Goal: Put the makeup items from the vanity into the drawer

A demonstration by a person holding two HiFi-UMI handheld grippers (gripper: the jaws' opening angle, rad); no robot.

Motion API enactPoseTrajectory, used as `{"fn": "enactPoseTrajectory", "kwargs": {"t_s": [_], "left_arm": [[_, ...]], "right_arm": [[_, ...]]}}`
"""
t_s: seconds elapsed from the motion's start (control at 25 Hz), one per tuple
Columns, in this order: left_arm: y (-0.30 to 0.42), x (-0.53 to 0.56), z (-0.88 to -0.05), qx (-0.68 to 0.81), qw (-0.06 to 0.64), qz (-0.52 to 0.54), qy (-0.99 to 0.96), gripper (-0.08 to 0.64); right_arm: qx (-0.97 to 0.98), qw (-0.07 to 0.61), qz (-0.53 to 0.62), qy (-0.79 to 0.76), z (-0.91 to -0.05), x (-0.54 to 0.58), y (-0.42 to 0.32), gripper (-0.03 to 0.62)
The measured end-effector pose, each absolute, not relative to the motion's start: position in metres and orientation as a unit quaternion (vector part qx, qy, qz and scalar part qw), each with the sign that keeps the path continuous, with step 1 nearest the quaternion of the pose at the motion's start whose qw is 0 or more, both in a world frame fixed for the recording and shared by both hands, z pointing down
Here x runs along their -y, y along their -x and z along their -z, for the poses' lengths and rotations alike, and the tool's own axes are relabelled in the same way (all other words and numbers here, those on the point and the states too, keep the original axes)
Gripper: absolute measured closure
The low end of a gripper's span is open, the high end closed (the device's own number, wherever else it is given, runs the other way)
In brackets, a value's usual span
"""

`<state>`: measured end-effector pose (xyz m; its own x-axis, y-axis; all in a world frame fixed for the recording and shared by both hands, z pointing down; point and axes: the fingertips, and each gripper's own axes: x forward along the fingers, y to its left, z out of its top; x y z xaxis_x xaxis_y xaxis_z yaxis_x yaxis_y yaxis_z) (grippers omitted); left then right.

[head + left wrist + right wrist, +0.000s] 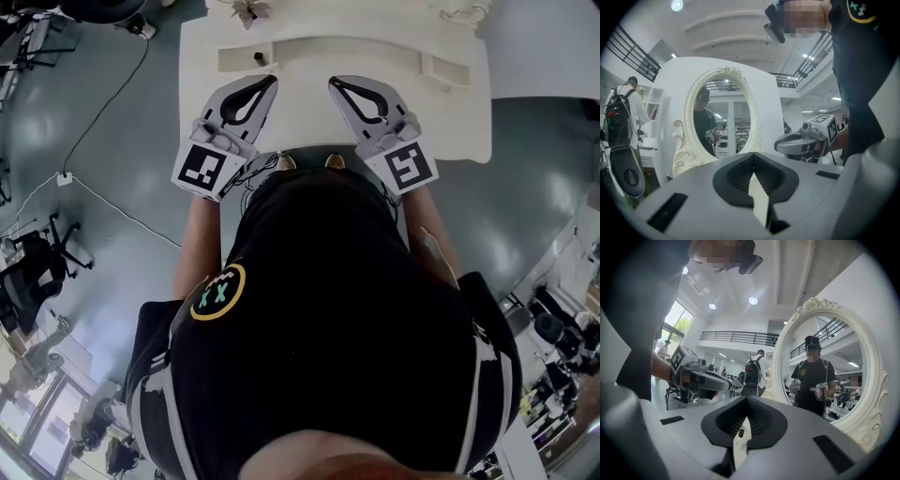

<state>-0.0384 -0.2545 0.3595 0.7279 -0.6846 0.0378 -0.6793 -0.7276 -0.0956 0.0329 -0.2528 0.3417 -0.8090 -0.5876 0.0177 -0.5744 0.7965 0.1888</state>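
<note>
The white vanity (459,127) stands in front of me in the head view. A small dark item (260,58) sits on its raised back shelf (412,58). My left gripper (271,82) and right gripper (333,83) hover side by side over the vanity top, both shut with nothing held. The left gripper view shows its jaws (753,164) meeting in front of the oval mirror (723,117), with the right gripper (806,140) off to the side. In the right gripper view the jaws (746,406) are closed too, near the mirror (829,371). No drawer shows.
A pale flower decoration (249,9) stands at the vanity's back edge. Grey floor with a cable (103,108) lies to the left. A person with a backpack (752,371) stands farther off in the room.
</note>
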Motion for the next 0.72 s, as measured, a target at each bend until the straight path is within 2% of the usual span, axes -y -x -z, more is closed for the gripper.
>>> {"fn": "enactPoseTrajectory", "kwargs": {"t_s": [0.72], "left_arm": [[0.0467,0.2540,-0.3595,-0.388,0.039,0.032,0.920,0.540]], "right_arm": [[0.953,0.036,0.094,-0.284,-0.3407,0.2557,-0.0234,0.572]]}}
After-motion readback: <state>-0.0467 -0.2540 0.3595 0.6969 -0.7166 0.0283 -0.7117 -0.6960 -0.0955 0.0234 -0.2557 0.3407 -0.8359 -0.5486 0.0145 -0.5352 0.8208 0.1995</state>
